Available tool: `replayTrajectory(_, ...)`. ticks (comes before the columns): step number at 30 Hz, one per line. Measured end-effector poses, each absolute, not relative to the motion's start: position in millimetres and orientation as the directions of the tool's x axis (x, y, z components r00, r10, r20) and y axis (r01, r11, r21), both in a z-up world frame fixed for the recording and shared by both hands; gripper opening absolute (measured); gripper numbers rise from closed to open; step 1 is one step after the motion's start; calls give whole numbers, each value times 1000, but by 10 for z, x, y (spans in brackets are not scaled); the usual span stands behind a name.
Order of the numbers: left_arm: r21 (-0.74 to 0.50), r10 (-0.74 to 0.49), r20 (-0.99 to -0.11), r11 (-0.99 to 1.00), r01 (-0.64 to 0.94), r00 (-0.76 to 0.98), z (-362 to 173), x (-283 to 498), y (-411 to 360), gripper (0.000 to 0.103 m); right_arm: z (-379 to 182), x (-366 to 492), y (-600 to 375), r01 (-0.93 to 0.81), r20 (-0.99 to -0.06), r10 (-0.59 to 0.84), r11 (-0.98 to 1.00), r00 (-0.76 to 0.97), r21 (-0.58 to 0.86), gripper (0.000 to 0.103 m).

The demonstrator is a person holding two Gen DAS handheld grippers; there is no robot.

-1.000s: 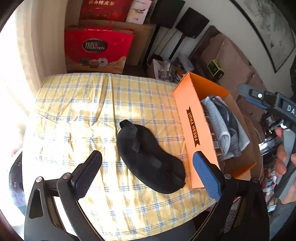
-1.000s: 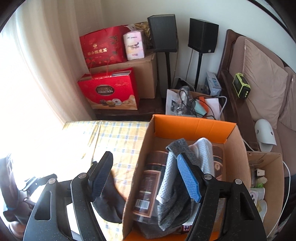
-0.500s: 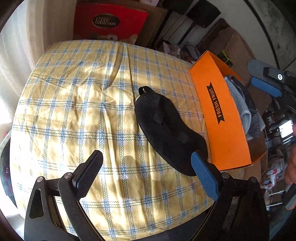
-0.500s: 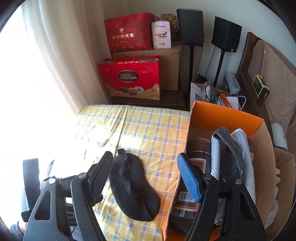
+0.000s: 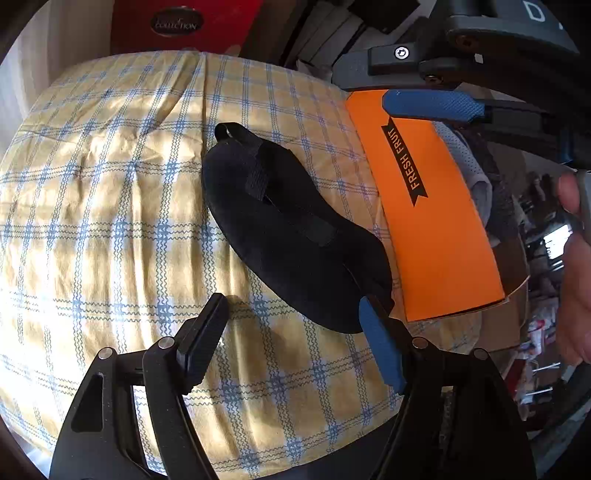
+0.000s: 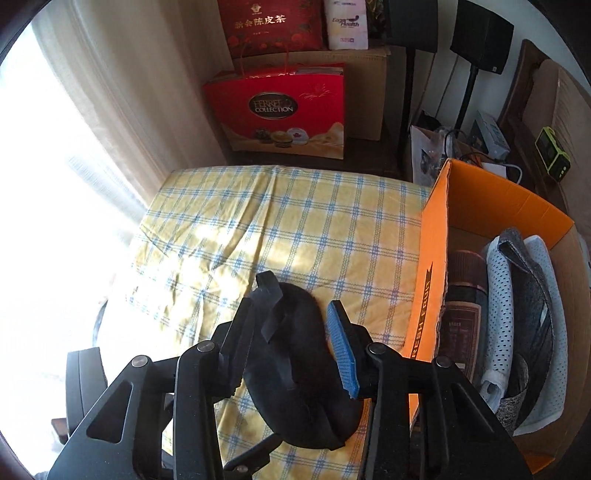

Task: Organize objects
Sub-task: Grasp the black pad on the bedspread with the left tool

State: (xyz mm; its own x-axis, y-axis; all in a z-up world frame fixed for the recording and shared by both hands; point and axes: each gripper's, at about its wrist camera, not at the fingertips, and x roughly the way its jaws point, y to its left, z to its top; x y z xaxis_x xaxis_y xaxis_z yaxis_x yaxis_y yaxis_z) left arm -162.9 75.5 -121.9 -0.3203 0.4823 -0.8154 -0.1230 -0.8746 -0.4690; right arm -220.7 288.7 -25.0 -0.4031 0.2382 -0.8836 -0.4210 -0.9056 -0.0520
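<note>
A black sleep mask (image 5: pixel 291 236) lies on the yellow checked cloth (image 5: pixel 110 206), next to the orange "FRESH FRUIT" box (image 5: pixel 436 218). My left gripper (image 5: pixel 295 325) is open, low over the cloth, its fingers on either side of the mask's near end. My right gripper (image 6: pixel 291 332) is open above the mask (image 6: pixel 295 369), its fingers straddling the middle; it also shows in the left wrist view (image 5: pixel 432 105) over the box's far corner. The box (image 6: pixel 428 258) holds a dark bottle (image 6: pixel 461 306) and folded grey and white fabrics (image 6: pixel 524 321).
Red gift bags (image 6: pixel 284 107) and a brown carton (image 6: pixel 369 92) stand beyond the table's far edge. Speakers on stands (image 6: pixel 480 26), a bag of cables (image 6: pixel 439 147) and a sofa (image 6: pixel 554 110) are at the back right. A bright curtained window (image 6: pixel 74 129) is left.
Both grippers have moved toward the mask. The left one came down to its near end. The right one swung left from over the box to over the mask and narrowed its opening.
</note>
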Motion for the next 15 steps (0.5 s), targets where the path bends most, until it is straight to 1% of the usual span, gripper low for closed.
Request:
replayTrajectory(5, -494, 505, -806, -861, -119, -309, -1217, -1672, 815, 44, -311, -2215, 2896, -420, -891, 236, -906, -387, -58, 41)
replayTrajectory(6, -498, 508, -805, -860, -116, -307, -1220, -1684, 827, 34, -314, -2210, 2904, -423, -891, 237, -904, -387, -57, 41)
replayTrajectory(7, -500, 507, -805, -859, -106, -308, -1224, -1699, 829, 30, -314, -2211, 2911, -426, -892, 237, -903, -386, -55, 41)
replayTrajectory(8, -509, 511, -801, -855, -96, -311, -1228, -1713, 820, 29, -315, -2208, 2918, -429, -892, 235, -902, -385, -52, 41)
replayTrajectory(9, -516, 515, -797, -852, -85, -316, -1229, -1730, 812, 23, -309, -2205, 2920, -429, -893, 234, -902, -386, -51, 41)
replayTrajectory(10, -519, 514, -796, -851, -76, -320, -1231, -1740, 797, 9, -311, -2201, 2922, -429, -893, 236, -902, -383, -54, 41)
replayTrajectory(11, -523, 516, -794, -849, -69, -322, -1227, -1751, 777, 4, -312, -2205, 2919, -429, -894, 238, -901, -380, -58, 41)
replayTrajectory(15, -514, 505, -787, -854, -75, -355, -1131, -1761, 663, 3, -330, -2193, 2925, -427, -897, 237, -902, -372, -62, 41)
